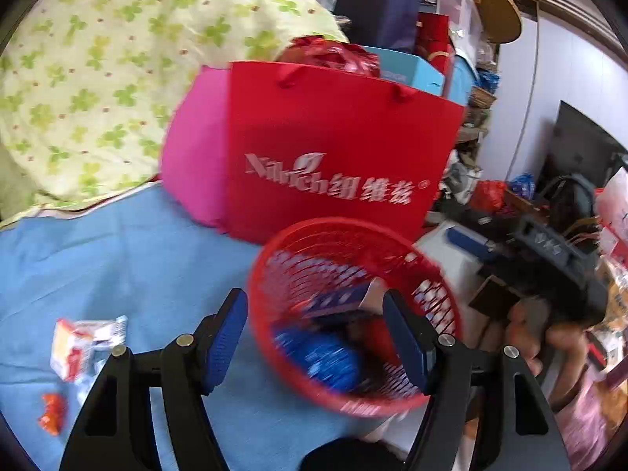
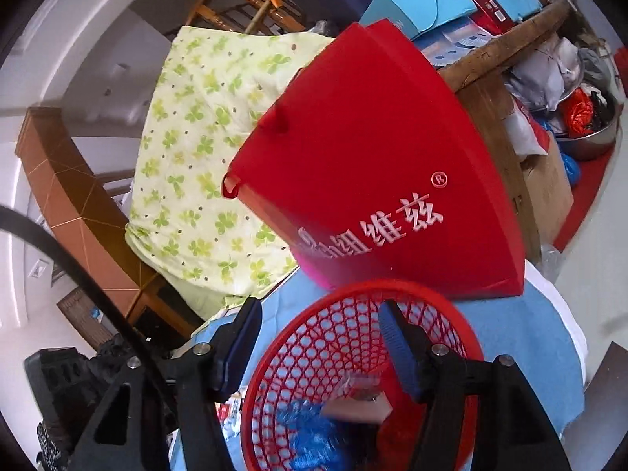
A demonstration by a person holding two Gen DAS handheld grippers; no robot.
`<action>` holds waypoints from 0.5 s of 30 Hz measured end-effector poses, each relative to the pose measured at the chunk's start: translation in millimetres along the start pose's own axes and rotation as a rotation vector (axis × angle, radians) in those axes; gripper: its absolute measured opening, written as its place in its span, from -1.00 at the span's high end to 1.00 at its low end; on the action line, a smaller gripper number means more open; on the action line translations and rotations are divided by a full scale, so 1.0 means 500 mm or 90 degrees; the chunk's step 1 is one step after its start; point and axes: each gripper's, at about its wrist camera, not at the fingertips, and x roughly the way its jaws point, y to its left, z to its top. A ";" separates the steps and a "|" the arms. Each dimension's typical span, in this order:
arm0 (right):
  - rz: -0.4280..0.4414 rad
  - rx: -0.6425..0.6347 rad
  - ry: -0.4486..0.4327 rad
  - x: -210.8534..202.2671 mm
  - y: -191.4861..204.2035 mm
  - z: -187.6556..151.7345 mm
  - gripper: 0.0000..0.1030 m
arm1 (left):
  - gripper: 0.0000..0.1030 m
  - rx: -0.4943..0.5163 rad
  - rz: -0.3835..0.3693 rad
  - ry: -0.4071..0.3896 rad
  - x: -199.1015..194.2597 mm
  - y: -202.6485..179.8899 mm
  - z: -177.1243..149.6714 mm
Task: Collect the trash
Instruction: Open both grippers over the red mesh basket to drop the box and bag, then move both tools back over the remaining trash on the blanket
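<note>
A red mesh basket (image 1: 443, 306) stands on the blue cloth (image 1: 129, 259); it also shows in the right wrist view (image 2: 314, 333). Inside lie a crumpled blue wrapper (image 1: 325, 357), a dark blue box (image 1: 337, 300) and, in the right wrist view, clear plastic and a tan piece (image 2: 361, 404). My left gripper (image 1: 314, 341) is open and empty, its jaws on either side of the basket's near rim. My right gripper (image 2: 322, 347) is open and empty just above the basket. A white and red wrapper (image 1: 84, 343) and a small orange scrap (image 1: 52, 418) lie on the cloth at the left.
A big red paper bag (image 1: 337, 149) with white lettering stands right behind the basket, a pink bag (image 1: 192, 157) beside it. A green clover-print quilt (image 1: 98, 78) lies behind at the left. Cluttered boxes and bags fill the right side. My other hand's gripper (image 1: 549, 259) is at the right.
</note>
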 end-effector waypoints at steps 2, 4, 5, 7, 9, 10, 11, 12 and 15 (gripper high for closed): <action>-0.001 -0.021 -0.006 -0.018 0.011 -0.008 -0.27 | -0.40 -0.003 0.027 0.000 -0.038 0.033 -0.035; 0.011 -0.042 -0.014 -0.041 0.033 -0.014 -0.27 | -0.40 -0.014 0.058 0.002 -0.072 0.071 -0.073; 0.023 -0.055 -0.016 -0.052 0.050 -0.017 -0.27 | -0.40 -0.029 0.082 0.005 -0.101 0.104 -0.105; 0.049 -0.086 -0.016 -0.066 0.094 -0.026 -0.27 | -0.40 -0.063 0.120 0.013 -0.141 0.154 -0.150; 0.078 -0.120 -0.003 -0.061 0.152 -0.035 -0.27 | -0.40 -0.112 0.179 0.017 -0.193 0.219 -0.205; 0.090 -0.133 0.004 -0.058 0.174 -0.042 -0.27 | -0.40 -0.130 0.198 0.016 -0.214 0.244 -0.224; 0.112 -0.156 0.017 -0.051 0.213 -0.054 -0.27 | -0.40 -0.148 0.216 0.014 -0.233 0.267 -0.240; 0.129 -0.173 0.027 -0.044 0.241 -0.066 -0.27 | -0.40 -0.169 0.239 0.011 -0.257 0.295 -0.260; 0.176 -0.213 0.069 -0.006 0.320 -0.107 -0.27 | -0.40 -0.214 0.300 -0.001 -0.317 0.365 -0.310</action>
